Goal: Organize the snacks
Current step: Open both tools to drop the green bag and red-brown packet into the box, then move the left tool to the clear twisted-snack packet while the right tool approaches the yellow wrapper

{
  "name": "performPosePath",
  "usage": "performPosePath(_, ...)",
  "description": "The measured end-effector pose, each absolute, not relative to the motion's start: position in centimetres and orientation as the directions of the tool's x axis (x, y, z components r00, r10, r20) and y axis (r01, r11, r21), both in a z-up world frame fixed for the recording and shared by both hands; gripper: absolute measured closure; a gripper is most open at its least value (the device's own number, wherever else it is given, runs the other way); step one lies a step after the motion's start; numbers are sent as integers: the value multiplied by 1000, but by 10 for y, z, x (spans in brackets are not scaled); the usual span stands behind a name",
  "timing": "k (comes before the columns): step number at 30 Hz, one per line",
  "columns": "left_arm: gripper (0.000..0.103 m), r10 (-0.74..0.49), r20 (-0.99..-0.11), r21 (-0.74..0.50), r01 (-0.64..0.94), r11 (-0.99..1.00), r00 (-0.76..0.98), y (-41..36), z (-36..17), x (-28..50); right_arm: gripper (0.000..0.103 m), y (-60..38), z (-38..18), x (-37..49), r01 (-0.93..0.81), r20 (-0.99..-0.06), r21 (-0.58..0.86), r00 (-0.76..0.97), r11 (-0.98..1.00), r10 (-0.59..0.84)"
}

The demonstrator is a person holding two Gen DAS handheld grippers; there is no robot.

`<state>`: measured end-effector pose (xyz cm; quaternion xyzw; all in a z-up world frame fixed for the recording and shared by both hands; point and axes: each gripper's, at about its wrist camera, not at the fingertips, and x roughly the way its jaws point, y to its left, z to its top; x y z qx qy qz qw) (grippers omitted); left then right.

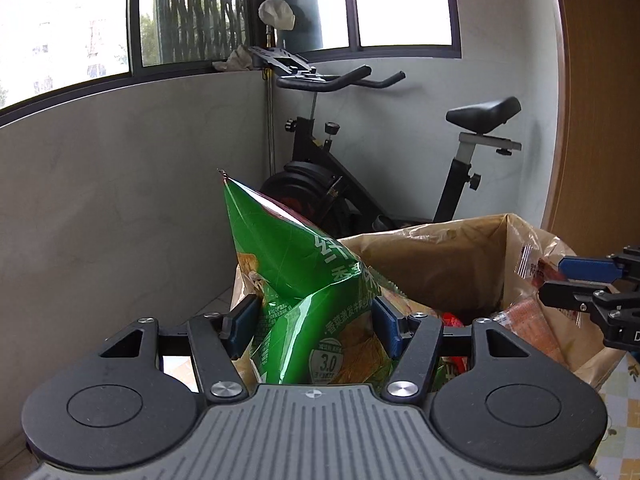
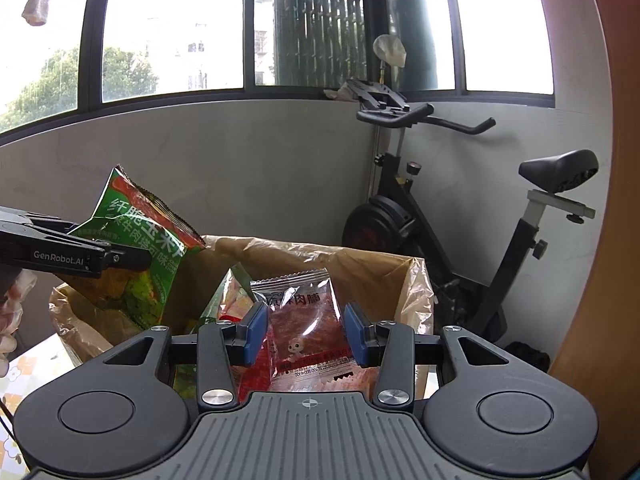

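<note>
My left gripper (image 1: 314, 320) is shut on a green chip bag (image 1: 296, 264) and holds it upright over the left rim of a brown paper bag (image 1: 440, 256). The chip bag also shows in the right wrist view (image 2: 140, 248), with the left gripper's fingers (image 2: 120, 260) pinching it. My right gripper (image 2: 306, 330) is shut on a clear packet of red dried meat (image 2: 308, 320), held above the paper bag (image 2: 360, 272). In the left wrist view the right gripper (image 1: 560, 280) holds that packet (image 1: 532, 268) at the bag's right rim.
More snack packets lie inside the paper bag (image 2: 236, 300). A black exercise bike (image 2: 460, 240) stands behind the bag in the corner under the windows. A patterned tablecloth (image 2: 24, 364) lies under the bag. A wooden panel (image 2: 600, 280) rises on the right.
</note>
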<state>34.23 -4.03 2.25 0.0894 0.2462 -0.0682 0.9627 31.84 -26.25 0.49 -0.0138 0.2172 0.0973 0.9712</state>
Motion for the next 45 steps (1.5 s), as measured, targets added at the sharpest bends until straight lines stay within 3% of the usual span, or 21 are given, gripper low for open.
performPosePath(5,29,-53,-514,189,174,966,856,-48,21,354,60,-265,2,325,-158,-441,43,883,986,161)
performPosePath(7,16,-55,-512,177,168,970,857,-46,23,352,57,-265,3,324,-161,-435,39,886,986,162)
performPosePath(9,15,-84,-493,145,177,973,866,-40,27,347,48,-266,4,318,-160,-427,37,890,986,161)
performPosePath(23,15,-116,-347,4,125,992,931,27,53,279,49,-285,8,241,-200,-369,61,906,978,208)
performPosePath(32,16,-44,-389,-55,25,998,920,80,25,229,49,-294,-16,186,-189,-341,80,917,979,205)
performPosePath(45,17,-14,-512,-69,-24,997,859,87,-40,226,53,-258,-132,184,-205,-584,73,784,976,208)
